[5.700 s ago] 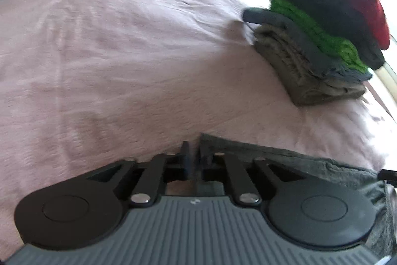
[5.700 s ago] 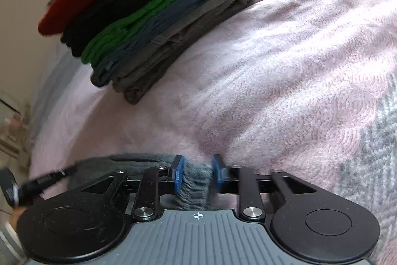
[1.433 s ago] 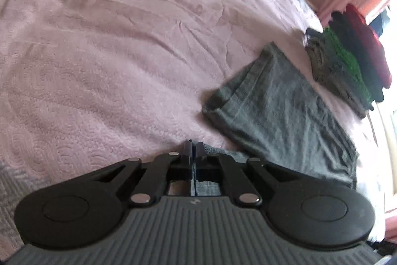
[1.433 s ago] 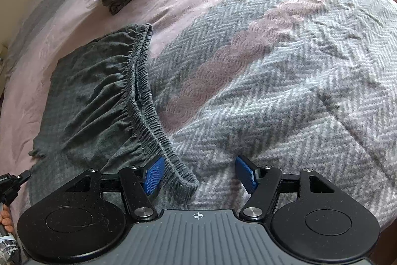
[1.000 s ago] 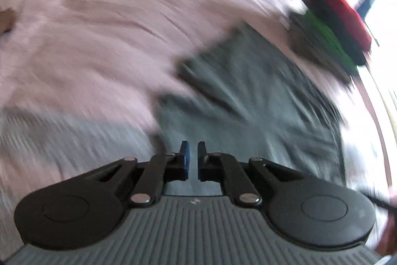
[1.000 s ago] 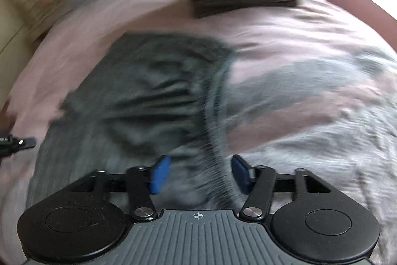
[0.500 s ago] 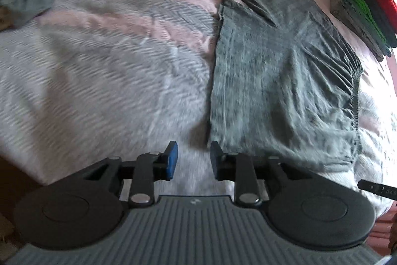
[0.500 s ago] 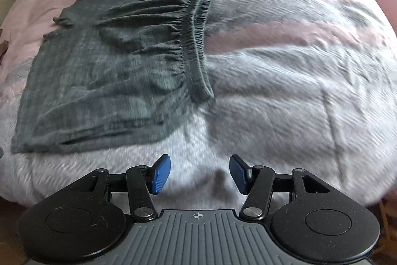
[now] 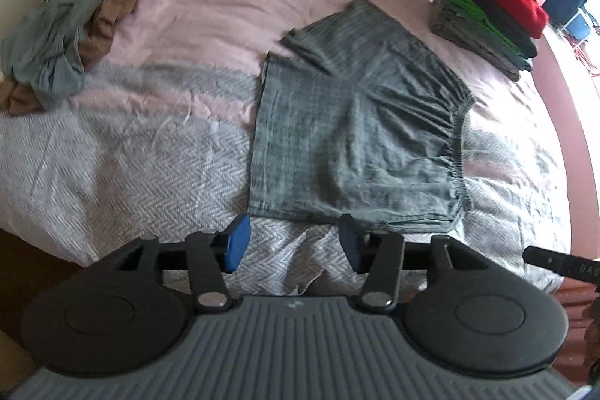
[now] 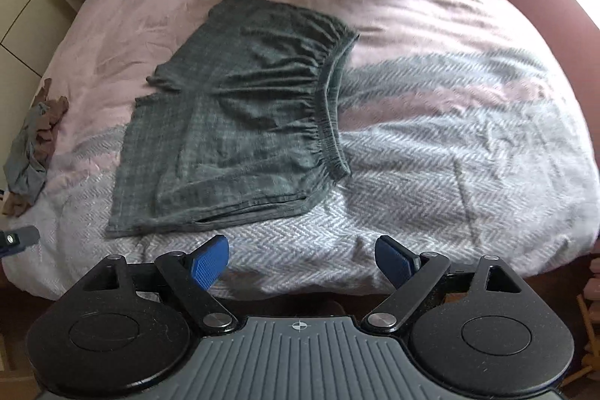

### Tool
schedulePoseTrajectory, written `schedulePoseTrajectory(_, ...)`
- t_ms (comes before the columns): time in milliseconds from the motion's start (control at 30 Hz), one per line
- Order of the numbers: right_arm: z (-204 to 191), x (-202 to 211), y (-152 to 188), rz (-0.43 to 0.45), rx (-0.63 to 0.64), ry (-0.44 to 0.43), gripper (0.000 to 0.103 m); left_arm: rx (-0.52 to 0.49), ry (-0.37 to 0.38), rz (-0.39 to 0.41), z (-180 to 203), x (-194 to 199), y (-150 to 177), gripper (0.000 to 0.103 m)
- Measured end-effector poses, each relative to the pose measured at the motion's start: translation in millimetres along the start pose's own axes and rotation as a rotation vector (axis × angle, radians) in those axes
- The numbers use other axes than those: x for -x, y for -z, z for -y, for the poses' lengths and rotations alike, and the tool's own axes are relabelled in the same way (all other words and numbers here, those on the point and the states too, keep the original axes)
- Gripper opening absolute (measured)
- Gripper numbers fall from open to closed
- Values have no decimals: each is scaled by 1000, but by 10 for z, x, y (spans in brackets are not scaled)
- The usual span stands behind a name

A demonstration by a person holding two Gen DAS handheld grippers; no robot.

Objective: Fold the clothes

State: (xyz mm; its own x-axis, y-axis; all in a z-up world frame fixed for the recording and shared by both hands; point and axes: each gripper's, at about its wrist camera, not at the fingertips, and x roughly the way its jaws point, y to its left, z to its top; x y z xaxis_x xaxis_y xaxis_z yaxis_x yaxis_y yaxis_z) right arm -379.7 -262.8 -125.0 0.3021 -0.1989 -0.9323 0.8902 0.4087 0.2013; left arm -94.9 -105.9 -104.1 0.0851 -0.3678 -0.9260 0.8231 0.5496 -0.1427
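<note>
Left wrist view first: the left gripper (image 9: 294, 242) hangs above the near edge of the bed (image 9: 131, 167), jaws spread apart and holding nothing, blue pads plain to see. Just past its fingertips, up toward twelve o'clock, lie the grey shorts (image 9: 356, 137), spread flat on the cover, elastic waistband over at three o'clock, leg hems at nine. Beyond them, at about one o'clock, sits the stack of folded clothes (image 9: 487, 6), red piece on top, green showing lower down. Way out at ten o'clock, a crumpled heap of unfolded clothes (image 9: 56, 40), blue-grey and brown, well apart from the shorts. Over to the right wrist view: the right gripper (image 10: 302, 259) is also released, jaws wide, nothing between them, poised over the herringbone cover at the bed's edge. The shorts lie at eleven o'clock from it, not touched by either pad, with the folded stack straight beyond at twelve.
</note>
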Motion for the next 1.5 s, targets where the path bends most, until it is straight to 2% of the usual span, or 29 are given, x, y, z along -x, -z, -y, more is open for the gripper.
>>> schedulePoseTrajectory(200, -277, 189, 144, 40, -27, 23, 89, -82, 2, 57, -92, 311, -107, 55)
schedulePoseTrajectory(567, -1230, 376, 638, 104, -53, 24, 90, -247, 21, 107, -627, 695, -8, 58)
schedulePoseTrajectory(767, -1576, 456, 1066, 122, -110, 53, 90, -359, 57, 90, -828, 745, 159, 58)
schedulePoseTrajectory(1000, -1797, 506, 1487, 89, -162, 86, 91, -444, 93, 57, -928, 740, 336, 58)
schedulePoseTrajectory(1167, -1845, 593, 1506, 112, -152, 128, 91, -470, 105, 63, -887, 764, 379, 59)
schedulePoseTrajectory(1500, -1961, 563, 1427, 114, -113, 124, 91, -498, 97, 62, -845, 746, 368, 61)
